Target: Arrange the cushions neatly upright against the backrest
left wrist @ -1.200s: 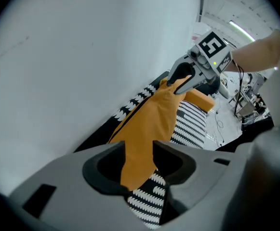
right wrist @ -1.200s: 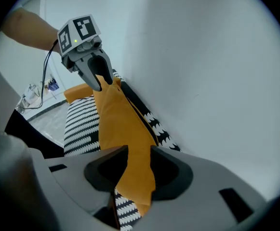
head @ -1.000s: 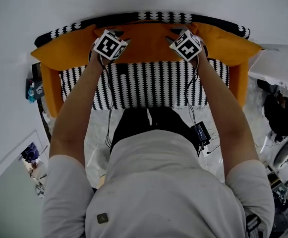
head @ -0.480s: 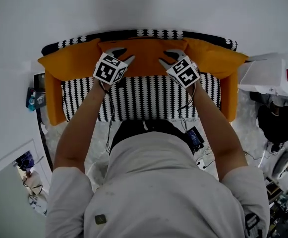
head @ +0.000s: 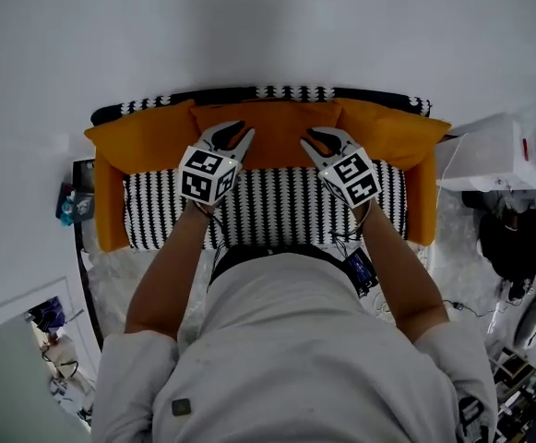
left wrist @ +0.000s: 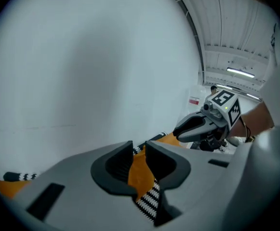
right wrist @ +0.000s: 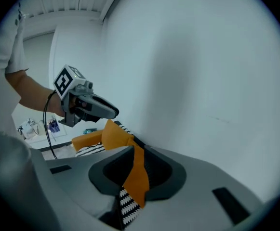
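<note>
Three cushions (head: 277, 125) are set upright against the 12 o'clock backrest (head: 286, 91). Left gripper (head: 233, 134) and right gripper (head: 326, 137) fingers are closing empty. The task is judged nearly complete.

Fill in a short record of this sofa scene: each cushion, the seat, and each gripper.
Left cushion: orange, against the backrest
Middle cushion: orange, against the backrest
Right cushion: orange, against the backrest
Seat: black-and-white pattern
Left gripper: near middle cushion, jaws closing on nothing
Right gripper: near middle cushion, jaws closing on nothing
</note>
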